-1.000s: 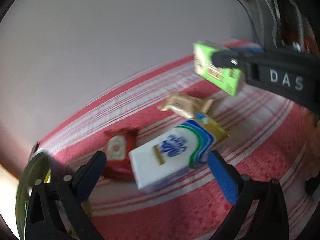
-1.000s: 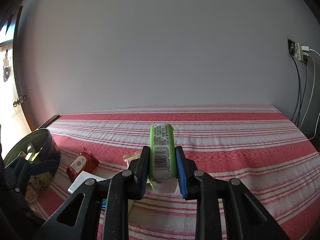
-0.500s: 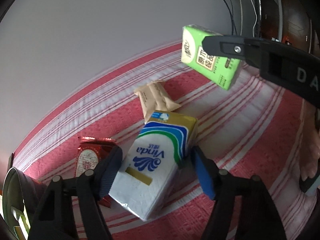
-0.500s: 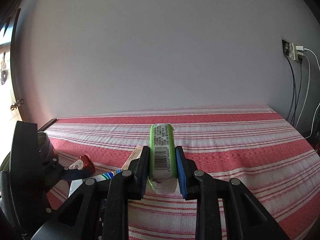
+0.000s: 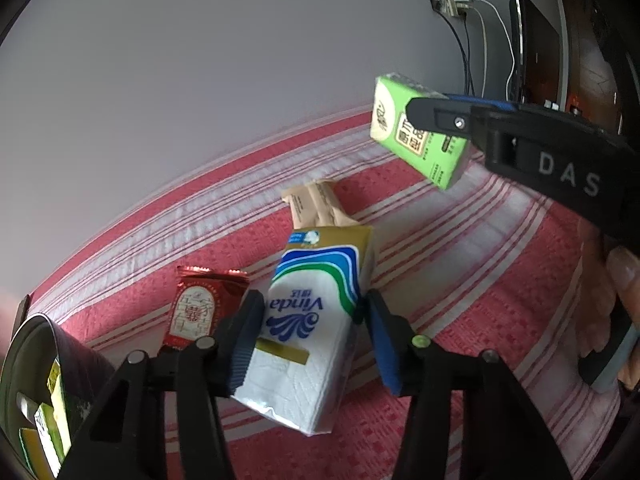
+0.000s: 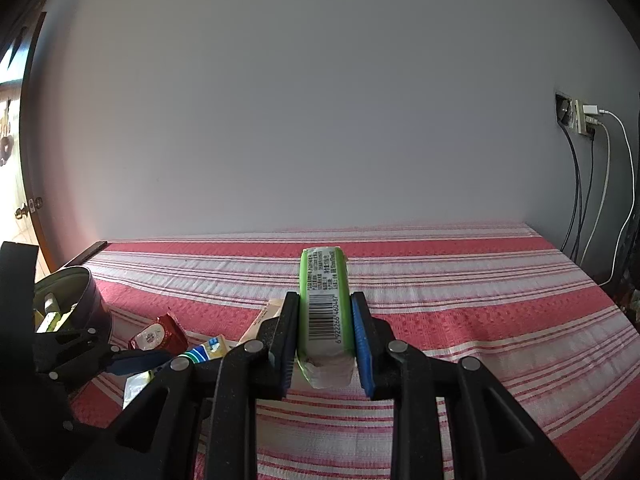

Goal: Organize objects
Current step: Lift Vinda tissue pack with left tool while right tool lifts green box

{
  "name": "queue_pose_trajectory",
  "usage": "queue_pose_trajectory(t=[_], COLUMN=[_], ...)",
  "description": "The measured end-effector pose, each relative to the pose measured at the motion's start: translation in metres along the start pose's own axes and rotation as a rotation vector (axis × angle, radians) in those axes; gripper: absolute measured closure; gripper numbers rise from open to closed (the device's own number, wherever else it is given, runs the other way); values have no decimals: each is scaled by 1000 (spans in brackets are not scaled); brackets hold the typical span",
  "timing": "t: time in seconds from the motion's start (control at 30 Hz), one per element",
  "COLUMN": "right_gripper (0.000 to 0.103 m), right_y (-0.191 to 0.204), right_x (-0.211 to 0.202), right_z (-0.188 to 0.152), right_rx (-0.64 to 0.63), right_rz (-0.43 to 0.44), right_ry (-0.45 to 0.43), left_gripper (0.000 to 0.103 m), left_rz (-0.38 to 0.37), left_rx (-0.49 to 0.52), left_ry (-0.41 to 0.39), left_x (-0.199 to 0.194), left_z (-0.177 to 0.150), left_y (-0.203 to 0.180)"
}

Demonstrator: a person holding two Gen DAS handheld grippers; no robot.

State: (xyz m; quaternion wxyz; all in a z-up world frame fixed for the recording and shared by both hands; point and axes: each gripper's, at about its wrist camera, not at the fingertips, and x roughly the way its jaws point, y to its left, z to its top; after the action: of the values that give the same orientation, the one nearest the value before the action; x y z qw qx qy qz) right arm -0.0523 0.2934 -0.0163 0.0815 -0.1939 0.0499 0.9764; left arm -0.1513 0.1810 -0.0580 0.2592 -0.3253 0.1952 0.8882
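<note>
Left tongs straddle the tissue pack; right tongs carry the green one.

Your left gripper (image 5: 312, 344) is spread around the white-and-blue soft tissue pack (image 5: 310, 320) on the red striped cloth (image 5: 460, 280), its long axis running 12 to 6 between the pads, so just close. Your right gripper (image 6: 325, 334) pinches the green tissue packet (image 6: 325, 312) aloft at 2 o'clock.

The cloth (image 6: 480, 320) is red with white stripes. Between the blue pads (image 5: 382, 344) of the left gripper (image 5: 310, 344) is a white tissue pack (image 5: 312, 320) with blue, green and gold bands. Left of it, a red sachet (image 5: 200, 304); ahead, a tan packet (image 5: 316, 208). The right gripper (image 6: 324, 340) has a light green pack (image 6: 325, 304). The tin (image 6: 80, 300) looks dark, perhaps black.
</note>
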Motion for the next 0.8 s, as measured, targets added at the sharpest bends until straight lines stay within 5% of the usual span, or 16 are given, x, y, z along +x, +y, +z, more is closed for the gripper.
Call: queue_pose_trajectory(t=[0.3,0.8], right_gripper=[75,75], right_y=[7,15], right_x=[-11,-27], right_z=[-1,-4], right_rx=[-39,-72], right_rz=[-11,-18], right_ry=[-48,-114], left_gripper=[53,53], left_rz=[73,92], left_rx=[-36,-153], left_ry=[-75,-139], left_x=[-20,-23], left_z=[-4,-14], left_y=[3,19])
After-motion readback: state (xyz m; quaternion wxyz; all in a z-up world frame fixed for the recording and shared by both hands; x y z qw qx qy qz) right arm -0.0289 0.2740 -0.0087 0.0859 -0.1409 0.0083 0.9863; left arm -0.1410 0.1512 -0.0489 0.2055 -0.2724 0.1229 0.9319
